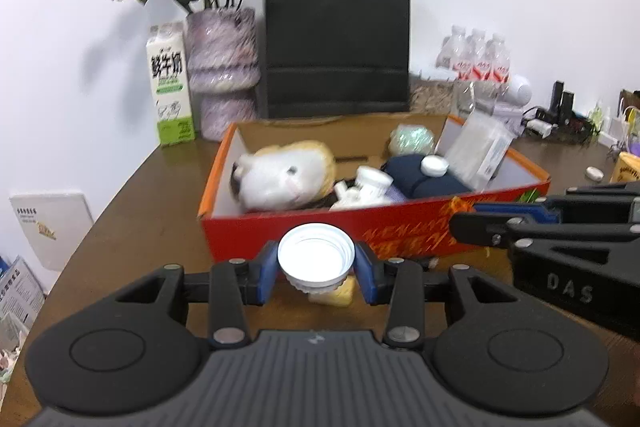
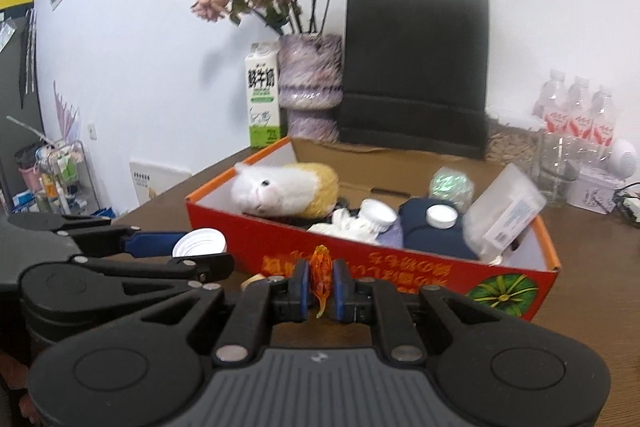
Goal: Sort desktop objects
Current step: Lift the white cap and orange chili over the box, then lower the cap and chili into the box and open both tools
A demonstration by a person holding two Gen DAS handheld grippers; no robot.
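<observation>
Before the box's (image 1: 320, 227) near wall, the left gripper (image 1: 316, 267) clamps one cap (image 1: 316, 257), the right gripper (image 2: 321, 285) one wrapper (image 2: 321, 277).

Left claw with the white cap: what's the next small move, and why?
Probably carry the left claw forward over the near wall of the red cardboard box, then open. Its blue pads are closed on the white ribbed plastic bottle cap, which sits short of the box. The box already holds similar white caps, so it looks like the drop spot.

Black tools (image 1: 316, 261) with blue pads (image 2: 302, 285), silver screws, ribbed grey bases.
</observation>
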